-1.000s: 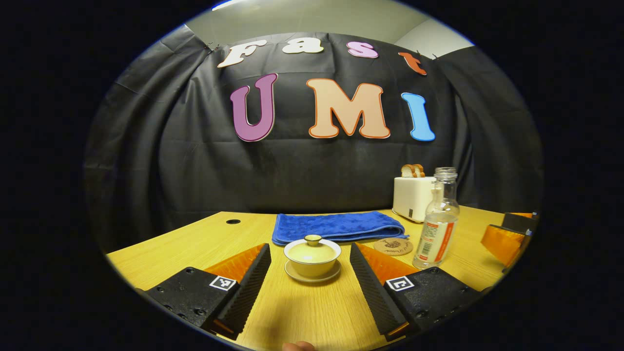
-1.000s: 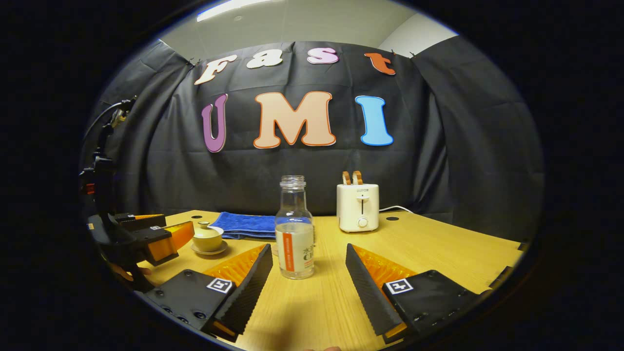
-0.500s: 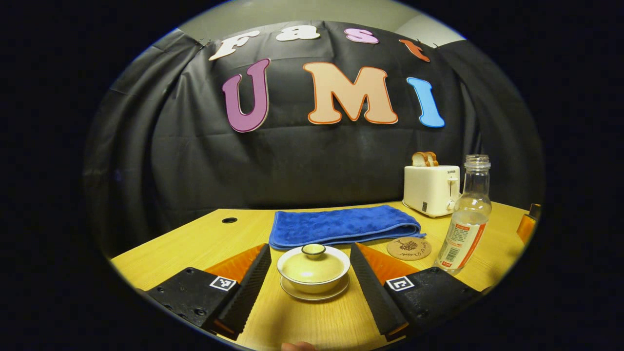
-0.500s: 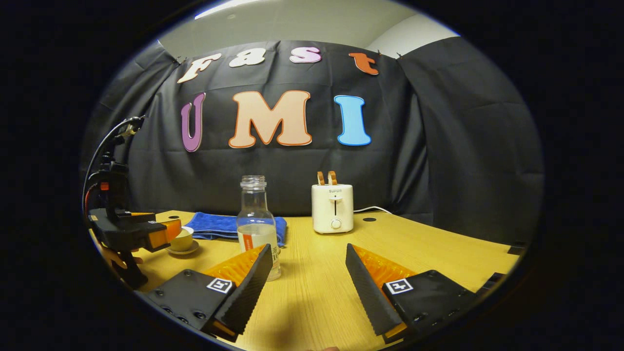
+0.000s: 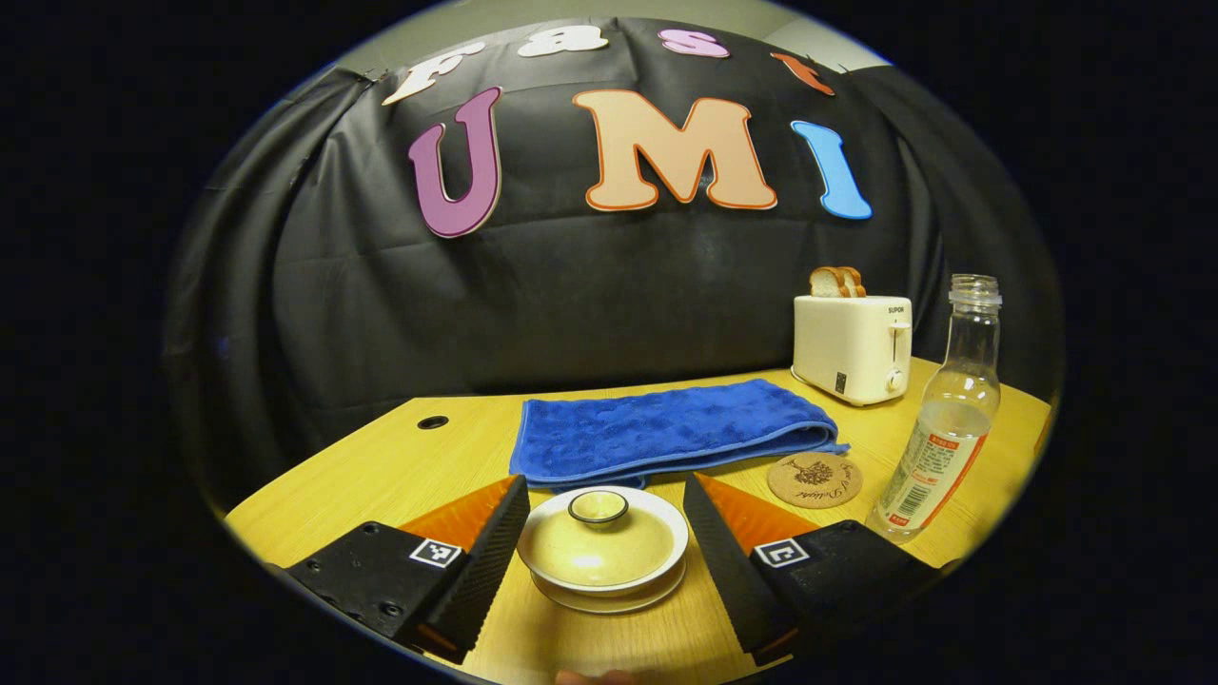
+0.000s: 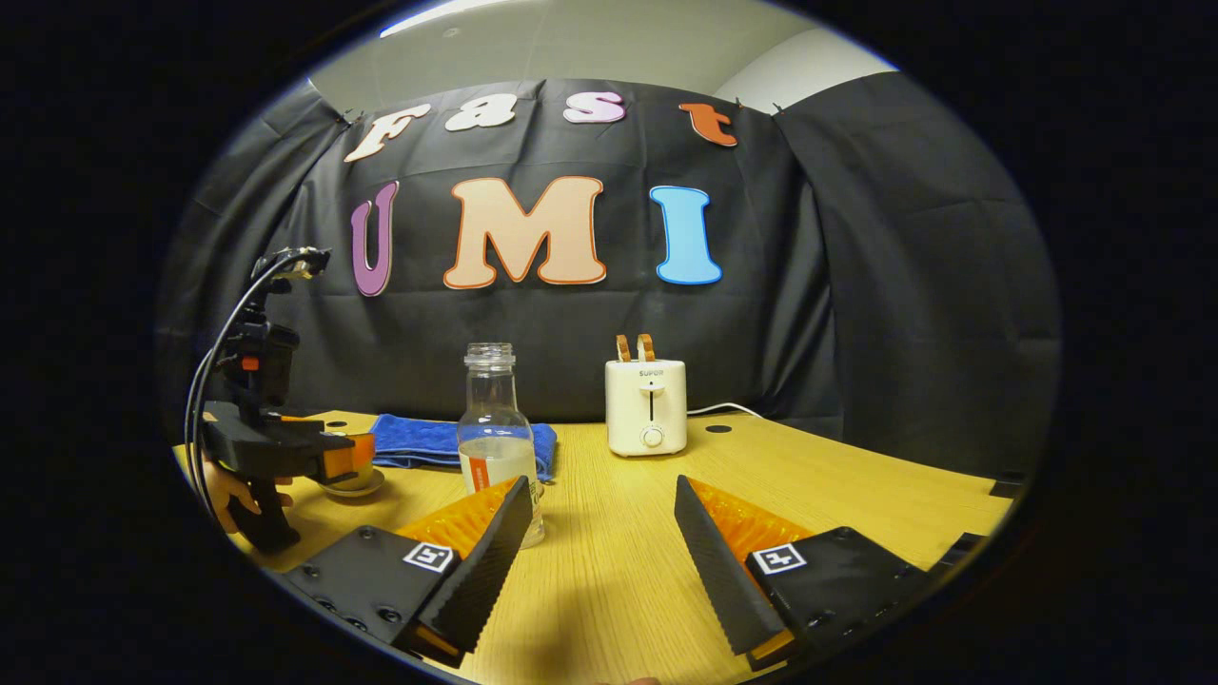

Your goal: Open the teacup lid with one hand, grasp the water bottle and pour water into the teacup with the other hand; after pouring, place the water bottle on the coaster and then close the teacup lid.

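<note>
We record that over the last second the left hand-held gripper (image 5: pixel 605 557) has advanced on the teacup (image 5: pixel 603 549): the cup, formerly ahead of the fingertips, now sits between the two fingers, which stand spread wide on either side and apart from it. The lid (image 5: pixel 598 533) is still seated on the cup, its knob (image 5: pixel 599 506) upright at 12 o'clock of the lid. We judge the lid-opening step to be in approach only; no grip is made.

The right hand-held gripper (image 6: pixel 598 547) has swung so that the bottle (image 6: pixel 497 440), earlier centred between its fingers, now stands at about 11 o'clock of the gap, just behind the left finger. Its jaws are wide apart and hold nothing. In this view the left hand-held gripper shows at 9 o'clock, a hand (image 6: pixel 226 487) on its grip, with the teacup at its tips. We judge the bottle grasp is not yet begun and the right side will need realigning.

Containers:
- Teacup: on its saucer (image 5: pixel 609 596) on the tabletop (image 5: pixel 400 476), lidded; contents hidden.
- Bottle: upright, uncapped, water filling roughly the lower half.
- Coaster (image 5: pixel 815 479): bare, at 9 o'clock of the bottle in the left gripper view, near it.
- Toaster (image 5: pixel 852 347): two slices of bread standing in its slots, at the back of the tabletop.

A folded blue towel (image 5: pixel 666 431) lies at 12 o'clock beyond the cup.
</note>
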Available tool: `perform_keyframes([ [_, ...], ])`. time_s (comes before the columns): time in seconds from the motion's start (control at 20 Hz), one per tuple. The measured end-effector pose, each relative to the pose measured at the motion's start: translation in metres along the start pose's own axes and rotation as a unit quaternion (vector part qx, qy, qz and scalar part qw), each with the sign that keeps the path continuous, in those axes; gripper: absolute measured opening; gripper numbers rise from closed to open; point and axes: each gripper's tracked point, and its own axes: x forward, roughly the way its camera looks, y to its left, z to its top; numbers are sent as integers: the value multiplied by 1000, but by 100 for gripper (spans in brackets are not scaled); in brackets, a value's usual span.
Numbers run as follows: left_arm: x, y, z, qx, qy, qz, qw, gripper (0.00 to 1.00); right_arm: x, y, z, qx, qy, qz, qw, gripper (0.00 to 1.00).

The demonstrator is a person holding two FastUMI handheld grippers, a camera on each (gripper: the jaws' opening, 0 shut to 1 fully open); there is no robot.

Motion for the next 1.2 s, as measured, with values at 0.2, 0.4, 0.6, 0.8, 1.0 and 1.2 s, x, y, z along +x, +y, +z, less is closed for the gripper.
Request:
perform_keyframes([
  [0.2,4,-2,1,6,1,-3,1000,88,0,0,1,0,0,1,1000,96],
  [0.4,5,-3,-3,17,12,-6,1000,70,0,-2,1,0,0,0,1000,96],
  [0.6,5,2,-2,18,9,3,1000,56,1,-2,0,0,-1,1,1000,97],
  [0.8,5,7,1,14,1,9,1000,35,0,-2,1,0,-1,2,1000,96],
  [1.0,3,7,-1,13,3,6,1000,26,1,-2,0,0,-1,2,1000,96],
  [1.2,2,7,0,9,-1,2,1000,20,1,-2,0,0,-1,2,1000,96],
])
